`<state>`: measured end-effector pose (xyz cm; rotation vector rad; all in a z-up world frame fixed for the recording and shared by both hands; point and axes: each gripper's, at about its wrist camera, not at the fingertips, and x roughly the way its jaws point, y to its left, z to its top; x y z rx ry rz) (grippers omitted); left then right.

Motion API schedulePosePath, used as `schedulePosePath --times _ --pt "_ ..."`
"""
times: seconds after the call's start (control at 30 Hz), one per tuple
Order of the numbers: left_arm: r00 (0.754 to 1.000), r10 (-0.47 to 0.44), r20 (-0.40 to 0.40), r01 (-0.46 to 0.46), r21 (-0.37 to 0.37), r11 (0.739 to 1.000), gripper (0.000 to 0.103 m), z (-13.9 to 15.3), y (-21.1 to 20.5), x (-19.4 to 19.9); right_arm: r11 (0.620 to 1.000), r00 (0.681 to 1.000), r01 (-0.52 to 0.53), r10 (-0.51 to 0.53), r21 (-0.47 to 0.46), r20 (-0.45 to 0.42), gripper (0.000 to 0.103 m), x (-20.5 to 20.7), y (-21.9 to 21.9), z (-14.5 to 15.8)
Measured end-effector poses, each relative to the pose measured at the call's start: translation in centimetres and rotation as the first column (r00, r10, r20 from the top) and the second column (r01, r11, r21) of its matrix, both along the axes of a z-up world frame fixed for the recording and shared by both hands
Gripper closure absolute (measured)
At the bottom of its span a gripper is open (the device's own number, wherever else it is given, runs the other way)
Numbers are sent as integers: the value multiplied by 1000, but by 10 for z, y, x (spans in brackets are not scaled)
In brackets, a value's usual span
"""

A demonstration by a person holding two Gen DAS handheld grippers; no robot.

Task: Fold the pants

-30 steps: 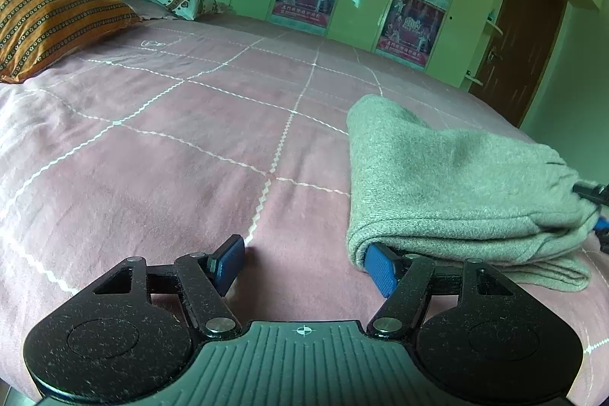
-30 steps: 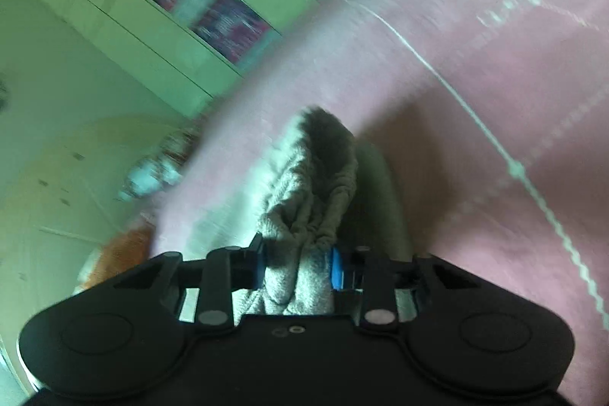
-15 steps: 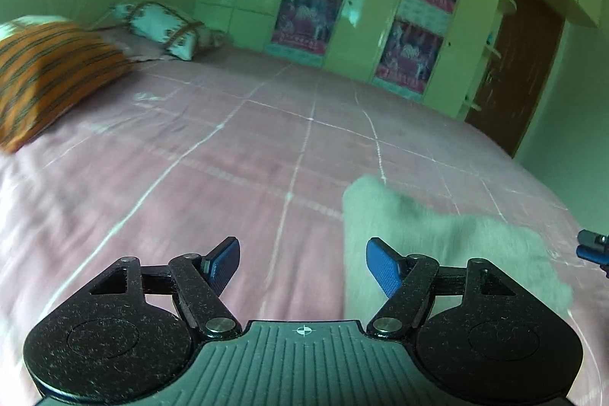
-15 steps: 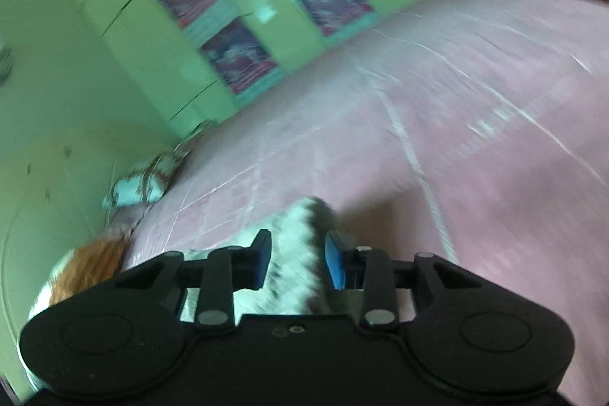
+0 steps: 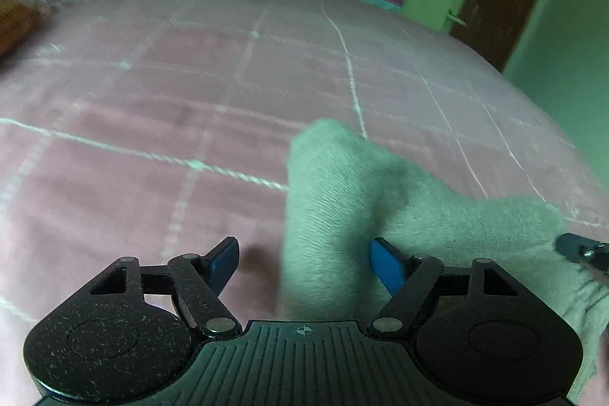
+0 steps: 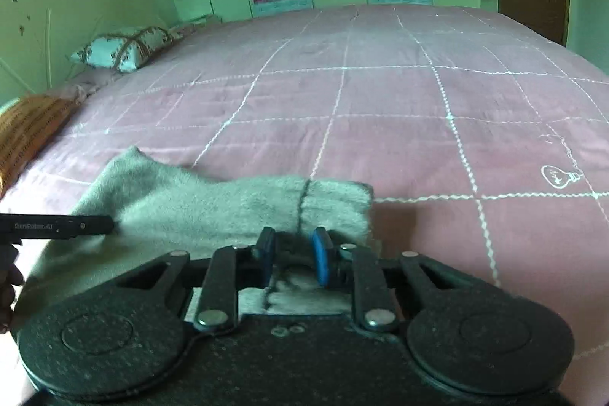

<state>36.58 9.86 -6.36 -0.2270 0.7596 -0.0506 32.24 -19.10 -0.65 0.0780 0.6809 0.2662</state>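
Left tool (image 5: 302,263) level, spread wide around pants (image 5: 342,200) on bed (image 5: 152,101) — right tool (image 6: 292,255) narrow, clamping their cuffed end.

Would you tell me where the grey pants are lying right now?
The grey pants lie folded on the pink bedspread near its front edge, left of centre in the right wrist view, their cuff between the right gripper fingers.
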Motion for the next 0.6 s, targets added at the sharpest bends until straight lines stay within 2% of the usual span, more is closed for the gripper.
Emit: schedulePosePath --times 0.07,0.17,0.2,0.23,0.27,0.3,0.37,0.47,0.6 --pt "999 -11 51 10 12 1000 27 12 0 -16 999 999 2 -4 33 35 88 -8 -4 12" --pt "997 -56 49 57 0 998 27 4 -5 -27 997 996 -47 42 61 83 80 -18 -1 17" --pt "997 -72 13 72 31 997 26 -3 -9 -23 997 995 -68 65 35 75 80 -19 4 12" --pt "996 -81 -24 83 46 996 18 -13 -10 -21 997 996 -74 76 -36 36 81 -15 12 1" --pt "997 -68 -27 69 20 997 15 -18 -7 -20 994 998 -70 70 -87 -3 81 -9 13 -11" --pt "998 -47 -35 46 -17 999 14 -18 -1 -22 996 998 -60 59 -64 -10 81 -7 8 -13" --pt "1000 -8 -21 7 -42 999 15 -9 6 -32 999 999 -32 32 7 -24 81 -10 -4 0" --pt "1000 -2 27 3 -50 999 15 2 19 -56 995 999 4 -9 97 52 80 -31 -26 25" --pt "999 23 33 -21 -62 998 15 6 35 -83 975 998 55 -56 216 2 74 -48 -59 22"
